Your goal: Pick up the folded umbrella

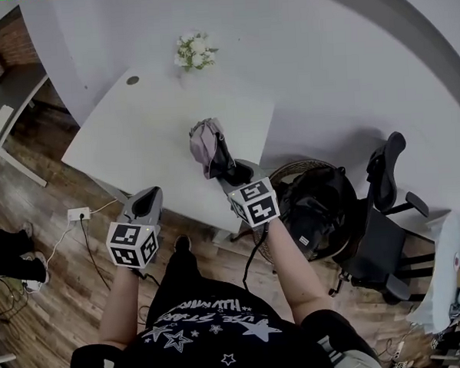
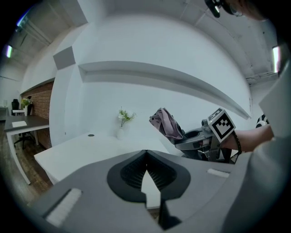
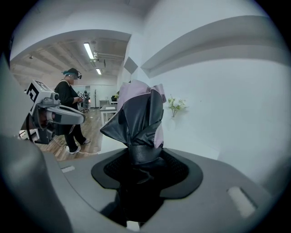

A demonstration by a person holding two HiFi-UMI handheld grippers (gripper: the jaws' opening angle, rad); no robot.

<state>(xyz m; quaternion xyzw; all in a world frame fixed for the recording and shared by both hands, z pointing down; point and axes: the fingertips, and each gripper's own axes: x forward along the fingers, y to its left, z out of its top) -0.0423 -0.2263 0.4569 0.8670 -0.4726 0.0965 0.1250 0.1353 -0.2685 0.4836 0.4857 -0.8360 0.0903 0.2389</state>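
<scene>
The folded umbrella (image 1: 209, 146), pink with black folds, stands up over the near right part of the white table (image 1: 135, 130). My right gripper (image 1: 233, 171) is shut on its lower end. In the right gripper view the umbrella (image 3: 138, 118) rises from between the dark pads (image 3: 179, 170), its canopy bunched and loose at the top. My left gripper (image 1: 146, 203) hovers at the table's near edge, left of the umbrella and apart from it. Its jaws (image 2: 146, 154) meet at the tips with nothing between them. From there the umbrella (image 2: 166, 123) shows in the right gripper (image 2: 200, 139).
A small vase of white flowers (image 1: 195, 52) stands at the table's far edge. A black office chair (image 1: 379, 233) and a round dark bin (image 1: 316, 206) sit to the right. A power strip (image 1: 78, 214) with cables lies on the wooden floor. Another person (image 3: 68, 109) stands farther off.
</scene>
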